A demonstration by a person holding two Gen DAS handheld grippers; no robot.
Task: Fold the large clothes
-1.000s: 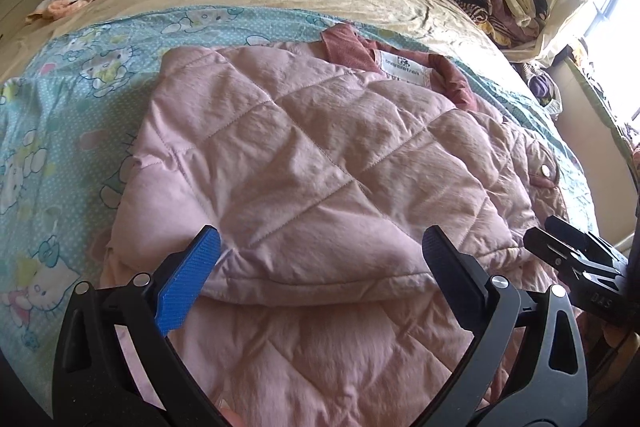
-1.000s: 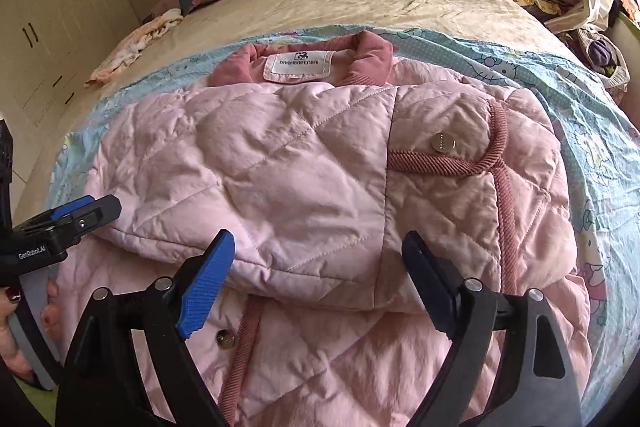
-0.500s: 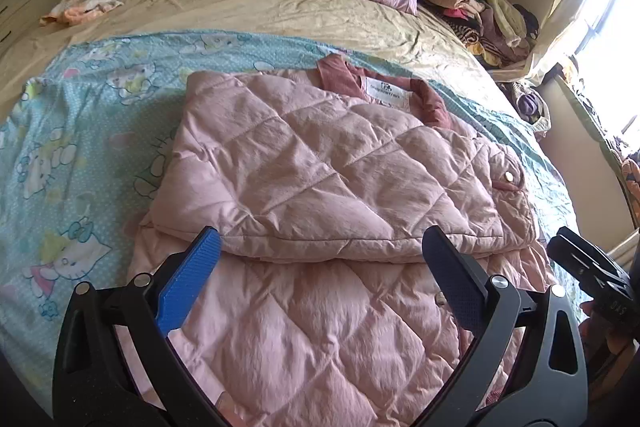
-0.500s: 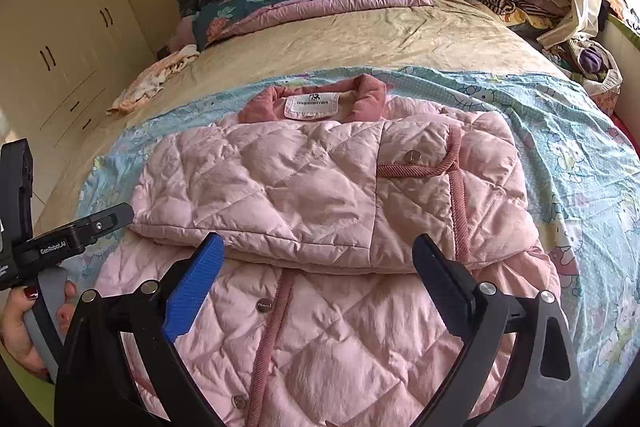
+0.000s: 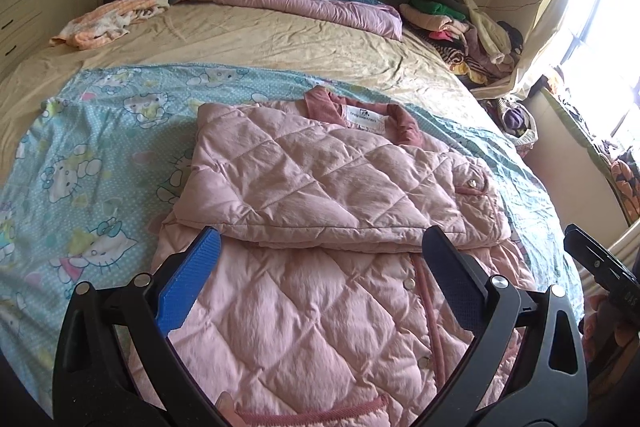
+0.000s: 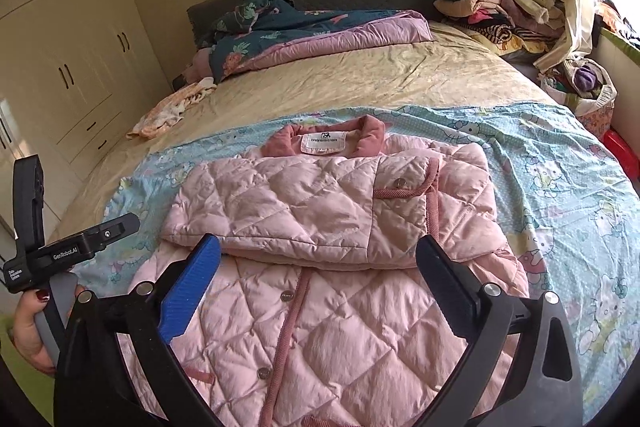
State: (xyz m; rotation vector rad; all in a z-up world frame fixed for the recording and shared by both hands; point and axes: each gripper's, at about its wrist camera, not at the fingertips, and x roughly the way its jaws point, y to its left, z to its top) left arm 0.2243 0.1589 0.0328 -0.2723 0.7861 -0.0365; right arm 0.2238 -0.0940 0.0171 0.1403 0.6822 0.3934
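**Quilted Jacket Folded on Bed, Both Grippers Clear**

Left wrist view: The left gripper (image 5: 320,259) is standing spread wide, with nothing clamped between its 2 fingers. The pink quilted jacket (image 5: 332,187) is lying on the blue cartoon-print sheet (image 5: 80,155), which is covering the near half of the bed (image 5: 280,43). Its sleeves are lying folded across the chest, collar pointing toward the headboard. At the right edge, part of the right gripper (image 5: 600,267) is showing.

Right wrist view: The right gripper (image 6: 318,259) is opening, its jaws wide apart and nothing between them. The jacket is lying below and ahead of the fingers, untouched. At the left edge, a hand (image 6: 30,331) is gripping the handle of the left gripper. A clothes pile (image 6: 500,7) is sitting at the far right corner of the bed.
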